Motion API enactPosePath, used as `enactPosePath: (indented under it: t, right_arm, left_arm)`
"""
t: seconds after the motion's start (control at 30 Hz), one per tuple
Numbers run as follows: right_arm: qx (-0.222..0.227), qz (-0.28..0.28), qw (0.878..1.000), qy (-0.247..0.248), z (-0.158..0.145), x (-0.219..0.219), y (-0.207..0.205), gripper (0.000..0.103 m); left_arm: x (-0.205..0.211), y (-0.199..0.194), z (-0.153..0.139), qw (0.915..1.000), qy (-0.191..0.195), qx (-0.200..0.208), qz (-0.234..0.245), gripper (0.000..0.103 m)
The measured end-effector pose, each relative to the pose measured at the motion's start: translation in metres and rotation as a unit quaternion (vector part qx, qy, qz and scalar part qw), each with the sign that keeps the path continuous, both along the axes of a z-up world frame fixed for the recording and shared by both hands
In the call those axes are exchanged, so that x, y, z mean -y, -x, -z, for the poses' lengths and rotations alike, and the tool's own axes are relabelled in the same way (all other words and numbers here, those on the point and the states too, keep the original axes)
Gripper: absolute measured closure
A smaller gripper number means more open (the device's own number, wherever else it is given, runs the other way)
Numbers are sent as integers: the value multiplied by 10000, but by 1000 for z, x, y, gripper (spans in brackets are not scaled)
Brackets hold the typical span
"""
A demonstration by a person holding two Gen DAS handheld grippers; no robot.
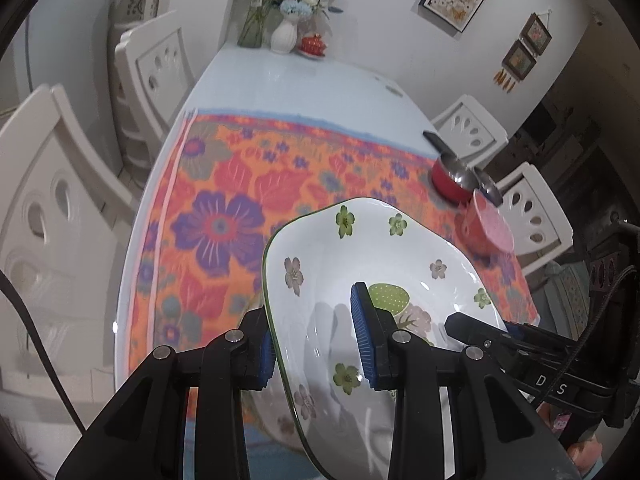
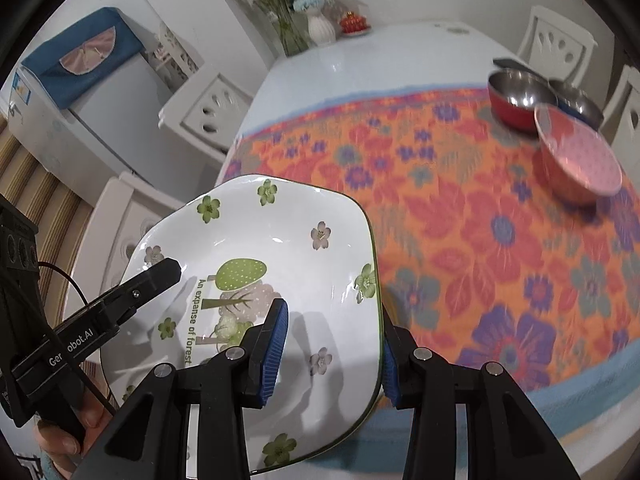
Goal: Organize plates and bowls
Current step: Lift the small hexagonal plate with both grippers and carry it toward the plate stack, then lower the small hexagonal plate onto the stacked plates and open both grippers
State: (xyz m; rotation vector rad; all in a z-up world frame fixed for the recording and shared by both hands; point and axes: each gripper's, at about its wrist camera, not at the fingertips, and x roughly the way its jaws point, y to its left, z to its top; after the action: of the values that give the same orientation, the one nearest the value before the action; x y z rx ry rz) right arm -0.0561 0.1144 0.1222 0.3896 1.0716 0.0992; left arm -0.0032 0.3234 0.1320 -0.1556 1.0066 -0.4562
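Both grippers are carrying one dish between them: the left gripper (image 1: 316,344) is clamping its blue ribbed pads over the left rim of the floral plate (image 1: 372,248), one finger under the rim and one inside the well, while the right gripper (image 2: 334,350) is pinching the opposite rim the same way. The plate is hanging in the air over the near edge of the floral tablecloth (image 2: 500,240), tilted a little, not yet resting on anything. Judging by how things are lying, the sorting is only getting under way: across the cloth from the plate, toward its far right corner, a pink bowl (image 2: 580,160) is sitting just beside a red metal bowl (image 2: 520,100), with a darker bowl (image 2: 580,98) close behind them, none of them nested, so the stacking and grouping are probably all still waiting. The plate is glazed white ceramic, glossy enough to be throwing reflections, squarish with rounded corners, a thin dark green line running along its edge, and green and mauve blossoms plus a small tree scene printed inside. The pink bowl is looking matte and dotted within; the red one is showing a shiny steel lining. The cloth is woven-looking, orange with purple and red flowers, lying on a smooth pale blue table (image 1: 288,80).
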Motion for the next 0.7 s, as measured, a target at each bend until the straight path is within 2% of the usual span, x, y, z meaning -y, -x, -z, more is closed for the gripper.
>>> enactPosePath:
  t: [0.33,0.7]
  right_arm:
    - [-372,-4,9993,33,42,-4,25,62]
    - [-447,-35,9980,446,57,-7,25,62]
  left_arm:
    - [-4,27,46,9992,-167,-357,100,73]
    - [1,31,75,9983,-220,-528,85,74]
